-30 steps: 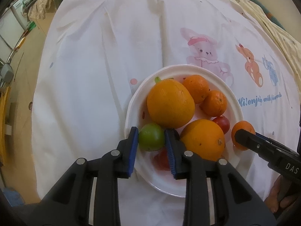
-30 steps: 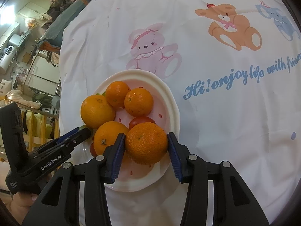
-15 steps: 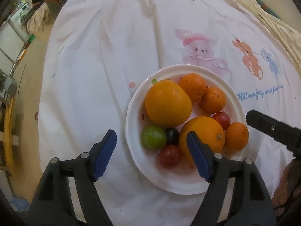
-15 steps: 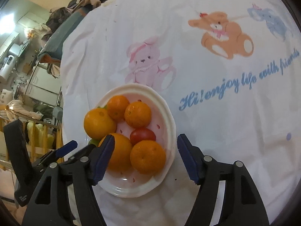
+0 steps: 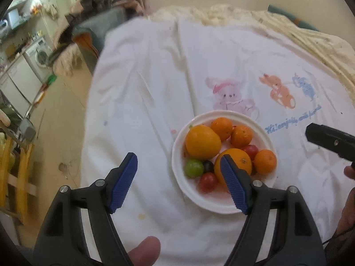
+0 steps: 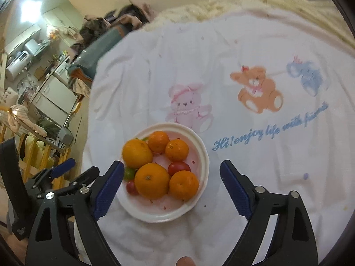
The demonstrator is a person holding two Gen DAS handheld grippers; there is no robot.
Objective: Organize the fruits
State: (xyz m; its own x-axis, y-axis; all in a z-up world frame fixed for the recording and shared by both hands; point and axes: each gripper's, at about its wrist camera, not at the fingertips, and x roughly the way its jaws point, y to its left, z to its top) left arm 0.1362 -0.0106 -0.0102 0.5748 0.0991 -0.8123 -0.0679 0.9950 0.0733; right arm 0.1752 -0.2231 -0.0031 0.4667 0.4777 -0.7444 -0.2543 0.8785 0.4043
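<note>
The white plate (image 5: 177, 155) is sitting in the lower middle of both wrist views, round, smooth and shallow, and all the fruit is lying on it. The biggest orange (image 5: 203, 141), slightly pear-shaped with a glossy skin, is resting at the plate's upper left in the left wrist view; a second large orange (image 5: 238, 161) is lying just below it toward the frame's right, partly hidden behind a blue pad. Three small dimpled tangerines are crowding the far and right rim, the nearest one (image 6: 183, 185) touching the second orange. A green lime-like fruit (image 5: 194, 168), a dark grape-sized berry (image 5: 208, 166) and a red cherry tomato (image 5: 208, 182) are clustering at the near left edge; another red tomato (image 6: 179, 167) is tucked between the oranges.

The left gripper (image 5: 179, 182) is hanging spread wide with nothing between its ribbed blue pads, its right pad overlapping the plate's near edge. The right gripper (image 6: 172, 190) is likewise gaping and holding nothing, its pads flanking the plate.

Underneath, a white cloth (image 6: 277, 166), soft and creased, is covering the surface, printed with a pink bear (image 6: 188, 106), an orange bear (image 6: 258, 89), a blue animal and blue script. A cream knitted blanket (image 5: 221, 12) is bunching along the top of the frame.
</note>
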